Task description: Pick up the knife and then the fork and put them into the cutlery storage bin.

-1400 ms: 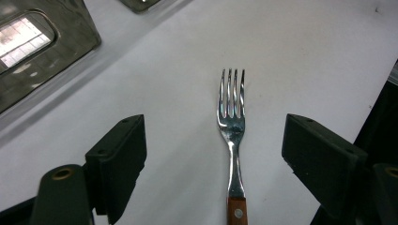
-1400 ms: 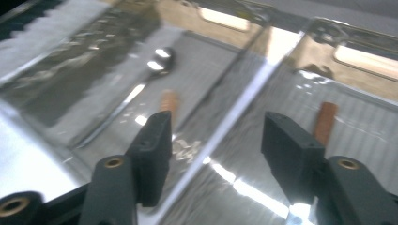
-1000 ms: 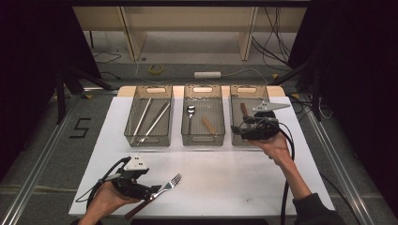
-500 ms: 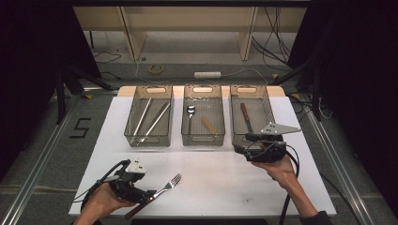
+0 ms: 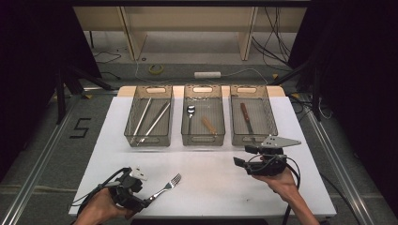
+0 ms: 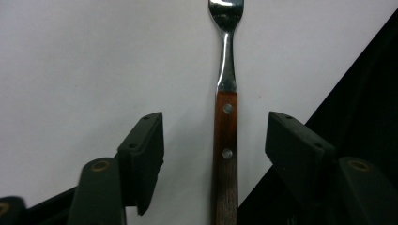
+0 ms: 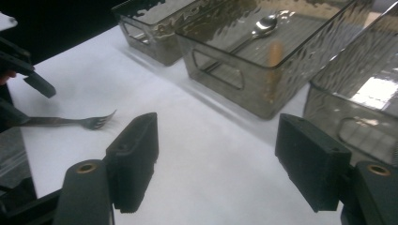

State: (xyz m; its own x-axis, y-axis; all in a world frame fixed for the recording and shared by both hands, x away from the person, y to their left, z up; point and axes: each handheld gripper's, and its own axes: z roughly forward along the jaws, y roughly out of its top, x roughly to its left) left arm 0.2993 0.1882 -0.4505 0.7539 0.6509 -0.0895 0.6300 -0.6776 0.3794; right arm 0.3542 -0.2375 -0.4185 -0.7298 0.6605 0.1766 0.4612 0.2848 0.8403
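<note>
A fork (image 5: 165,187) with a wooden handle lies on the white table (image 5: 211,187) near the front left, tines pointing right and away. My left gripper (image 5: 144,200) sits low at its handle end. In the left gripper view the handle (image 6: 226,140) runs between the jaws of the left gripper (image 6: 216,124); they have just been closing, with gaps still on both sides. My right gripper (image 5: 244,156) hovers open and with nothing in it in front of the right tray (image 5: 234,138). The right gripper view looks past the right gripper (image 7: 218,126) to the fork (image 7: 70,122) at the far left.
Three clear trays stand in a row at the back. The left tray (image 5: 129,136) holds long metal sticks, the middle tray (image 5: 184,137) a spoon (image 5: 190,110) and a wooden piece, and the right tray a wooden-handled knife (image 5: 245,117). The table's front edge runs just under both hands.
The right gripper came away from over the right tray, down and toward the front. The left gripper stayed put and its jaws narrowed around the fork handle.
</note>
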